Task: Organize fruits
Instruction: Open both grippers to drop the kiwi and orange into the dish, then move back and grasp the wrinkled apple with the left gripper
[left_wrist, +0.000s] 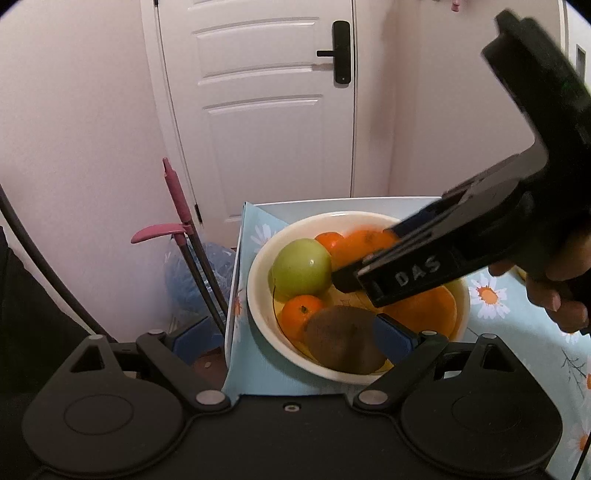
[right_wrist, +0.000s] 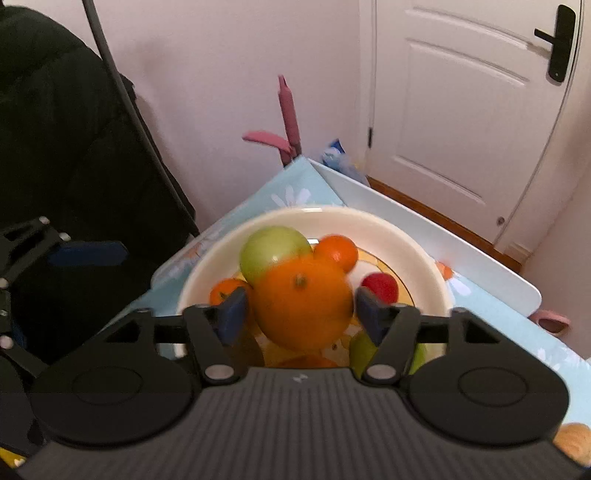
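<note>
The cream round ceramic bowl (right_wrist: 406, 236) sits on the bench under a pale blue daisy-print cloth (right_wrist: 295, 184), holding a green apple (right_wrist: 269, 251), small orange tangerines (right_wrist: 338, 251), a red fruit (right_wrist: 380, 288) and a brown fuzzy kiwi (left_wrist: 343, 343). The right tongs (right_wrist: 299, 314) stand wide open astride a large round orange (right_wrist: 303, 302), pads apparently clear of it, though blur limits certainty. The left tongs (left_wrist: 291, 336) are wide open and empty at the bowl's near rim.

Glossy cream bowl (left_wrist: 258, 306), fuzzy matt kiwi (left_wrist: 340, 343), shiny green apple (left_wrist: 301, 267)
</note>
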